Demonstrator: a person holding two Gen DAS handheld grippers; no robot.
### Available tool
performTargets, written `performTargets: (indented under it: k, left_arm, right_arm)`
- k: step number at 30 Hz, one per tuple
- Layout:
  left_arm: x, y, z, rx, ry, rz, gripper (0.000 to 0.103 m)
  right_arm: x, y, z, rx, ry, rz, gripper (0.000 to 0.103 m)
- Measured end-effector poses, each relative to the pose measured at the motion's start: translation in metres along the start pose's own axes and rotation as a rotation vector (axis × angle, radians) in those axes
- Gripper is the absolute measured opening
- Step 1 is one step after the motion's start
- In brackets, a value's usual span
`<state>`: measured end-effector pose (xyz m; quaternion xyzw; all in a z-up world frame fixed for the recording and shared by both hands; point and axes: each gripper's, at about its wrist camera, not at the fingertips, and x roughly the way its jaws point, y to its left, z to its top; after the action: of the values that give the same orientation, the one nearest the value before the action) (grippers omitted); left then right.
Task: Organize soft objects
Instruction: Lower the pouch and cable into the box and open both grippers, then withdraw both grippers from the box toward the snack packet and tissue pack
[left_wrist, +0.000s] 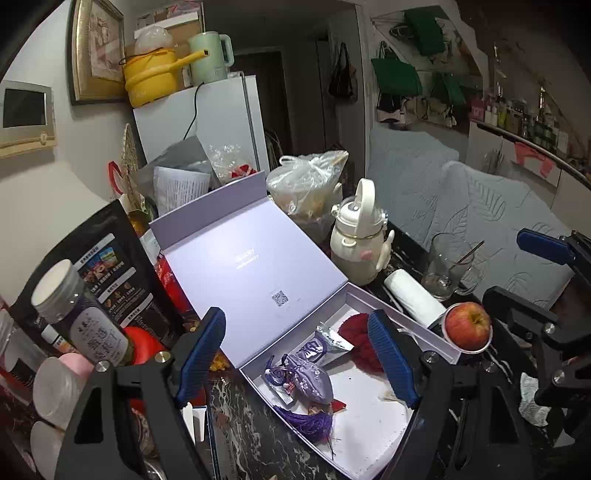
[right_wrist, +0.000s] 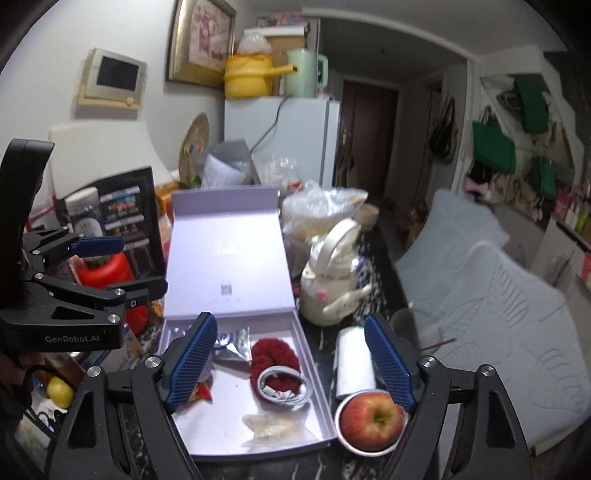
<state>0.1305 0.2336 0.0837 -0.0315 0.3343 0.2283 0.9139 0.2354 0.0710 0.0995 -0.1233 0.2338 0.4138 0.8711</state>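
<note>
Lilac box (right_wrist: 295, 354) open on bench (left_wrist: 258, 443), purple tasselled sachet (left_wrist: 314, 376) and red fuzzy scrunchie (right_wrist: 273, 354) lying inside. Left hand-held gripper (left_wrist: 299, 362) above box, jaws apart, nothing between. Right hand-held gripper (right_wrist: 291, 365) likewise apart, empty. Apple (right_wrist: 371, 415) beside box.
</note>
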Motion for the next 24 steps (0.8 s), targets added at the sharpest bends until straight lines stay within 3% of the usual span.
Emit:
performTargets:
  k: [4, 8, 24]
  left_arm:
    - [-0.025, -0.002, 0.001, 0.0, -0.027, 0.002, 0.082]
    - [-0.048, -0.011, -0.006, 0.03, -0.066, 0.024, 0.096]
    - [-0.106, -0.052, -0.067, 0.083, -0.092, -0.098, 0.096]
  right_arm:
    - [-0.03, -0.001, 0.006, 0.006, -0.041, -0.02, 0.09]
    - [-0.057, -0.002, 0.004, 0.024, -0.062, -0.038, 0.094]
    - [-0.124, 0.006, -0.064, 0.088, -0.034, -0.101, 0.094]
